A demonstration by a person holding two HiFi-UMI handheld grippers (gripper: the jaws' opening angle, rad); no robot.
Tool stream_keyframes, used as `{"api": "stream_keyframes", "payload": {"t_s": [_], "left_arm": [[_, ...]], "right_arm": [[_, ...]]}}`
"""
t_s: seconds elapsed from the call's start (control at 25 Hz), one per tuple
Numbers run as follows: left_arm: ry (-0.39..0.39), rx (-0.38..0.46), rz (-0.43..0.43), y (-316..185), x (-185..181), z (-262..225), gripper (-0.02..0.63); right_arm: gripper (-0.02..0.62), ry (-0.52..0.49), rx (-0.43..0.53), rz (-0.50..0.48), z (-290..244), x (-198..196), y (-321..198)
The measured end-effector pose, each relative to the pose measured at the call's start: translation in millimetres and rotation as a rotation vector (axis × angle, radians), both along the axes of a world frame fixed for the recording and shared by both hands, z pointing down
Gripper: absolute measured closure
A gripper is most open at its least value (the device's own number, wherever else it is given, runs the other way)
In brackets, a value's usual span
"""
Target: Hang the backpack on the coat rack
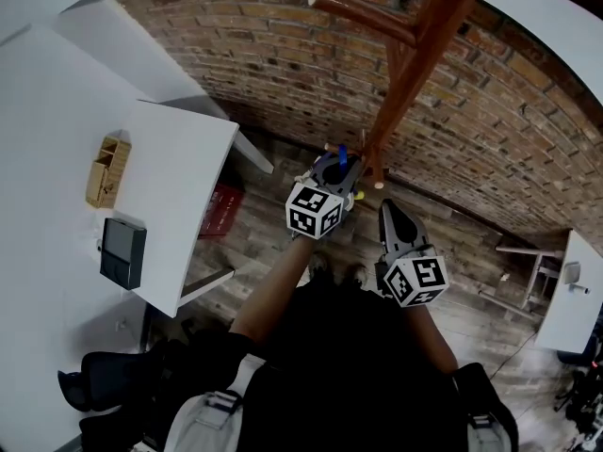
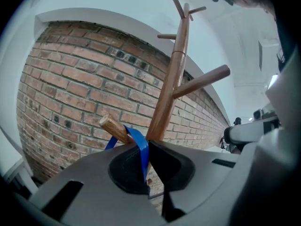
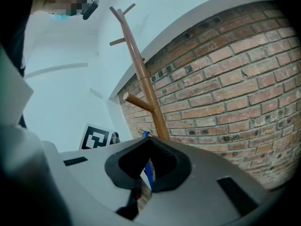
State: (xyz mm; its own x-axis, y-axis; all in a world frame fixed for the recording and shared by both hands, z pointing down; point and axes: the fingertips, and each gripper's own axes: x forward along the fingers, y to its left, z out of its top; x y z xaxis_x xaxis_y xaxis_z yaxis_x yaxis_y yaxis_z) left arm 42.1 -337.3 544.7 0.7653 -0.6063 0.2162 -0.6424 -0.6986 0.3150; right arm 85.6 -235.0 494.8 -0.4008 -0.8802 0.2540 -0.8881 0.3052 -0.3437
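Observation:
The wooden coat rack (image 1: 424, 36) stands against the brick wall, and both gripper views show its pole (image 2: 170, 88) (image 3: 141, 74). My left gripper (image 1: 337, 169) (image 2: 145, 173) is shut on a blue hanging loop (image 2: 139, 147) (image 1: 342, 153). The loop lies over a low wooden peg (image 2: 113, 126) beside the pole. My right gripper (image 1: 388, 207) (image 3: 143, 175) is to the right, a little behind, shut and holding nothing. Past its jaws the blue loop (image 3: 148, 171) shows. A dark mass (image 1: 349, 365) fills the view below my arms; I cannot tell whether it is the backpack.
A white table (image 1: 179, 205) on the left carries a wooden box (image 1: 106, 169) and a dark device (image 1: 122, 252). Something red (image 1: 221, 213) lies on the floor under it. The brick wall (image 1: 283, 73) is just behind the rack. Another white table (image 1: 575, 290) stands at far right.

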Motion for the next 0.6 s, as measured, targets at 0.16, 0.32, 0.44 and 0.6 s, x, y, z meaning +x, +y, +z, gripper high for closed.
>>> {"api": "stream_keyframes", "payload": {"t_s": [0.16,0.32,0.44,0.6], "left_arm": [[-0.006,0.005,-0.001,0,-2,2,0.600],[-0.028,0.006,0.009,0,-1,4,0.600],[-0.040,-0.019,0.020,1,-1,6,0.600],[-0.052,-0.037,0.035,0,-1,9,0.600]], "right_arm": [[0.583,0.006,0.002,-0.012,2,-5,1],[0.583,0.004,0.004,-0.025,2,-9,1],[0.583,0.003,0.007,-0.031,2,-12,2],[0.583,0.003,0.009,-0.034,0,-13,3]]}}
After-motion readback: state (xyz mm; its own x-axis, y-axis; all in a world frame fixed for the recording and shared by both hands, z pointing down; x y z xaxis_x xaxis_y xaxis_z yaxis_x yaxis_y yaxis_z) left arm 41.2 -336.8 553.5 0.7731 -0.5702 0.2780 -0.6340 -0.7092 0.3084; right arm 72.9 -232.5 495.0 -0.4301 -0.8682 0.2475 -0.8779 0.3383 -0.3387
